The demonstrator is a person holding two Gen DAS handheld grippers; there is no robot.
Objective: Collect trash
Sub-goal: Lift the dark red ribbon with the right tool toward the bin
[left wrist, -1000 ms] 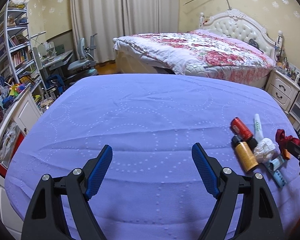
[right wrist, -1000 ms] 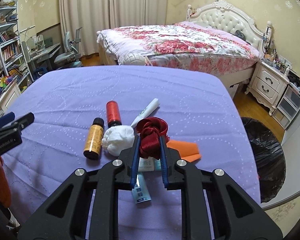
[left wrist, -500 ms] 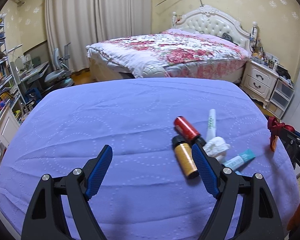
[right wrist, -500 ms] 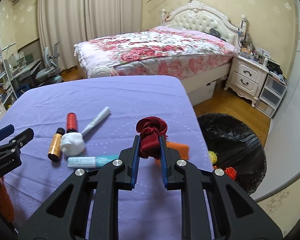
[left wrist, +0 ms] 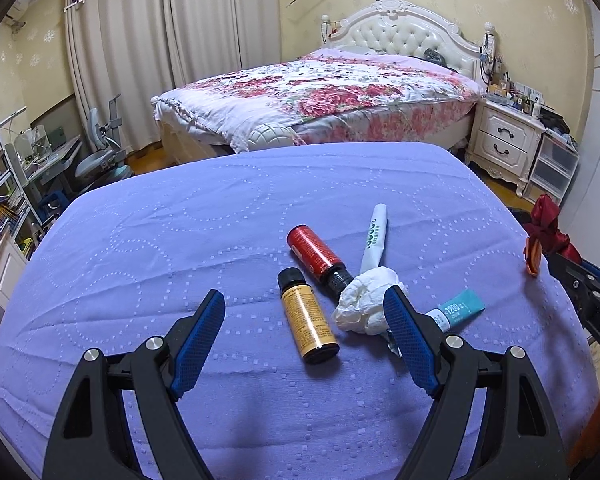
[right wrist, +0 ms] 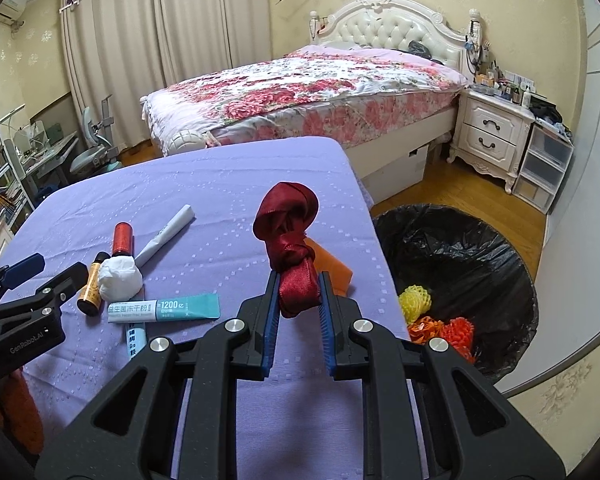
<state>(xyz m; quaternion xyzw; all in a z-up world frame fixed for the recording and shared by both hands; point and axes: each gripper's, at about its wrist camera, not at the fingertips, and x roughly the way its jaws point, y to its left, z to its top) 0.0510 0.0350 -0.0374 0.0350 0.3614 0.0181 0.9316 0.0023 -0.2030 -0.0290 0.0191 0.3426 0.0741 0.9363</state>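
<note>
Right gripper, jaws clamped on the knotted dark-red ribbon, holds it above the purple tabletop's right edge; the black-lined trash bin sits lower right of the frame, just beyond that edge, so the drop turns on carrying the ribbon rightward. Left gripper, jaws wide and holding nothing, hovers over 1 amber bottle lying long-axis toward the camera between the fingers, beside a red bottle and crumpled tissue. The teal sachet possibly overlaps another packet.
</note>
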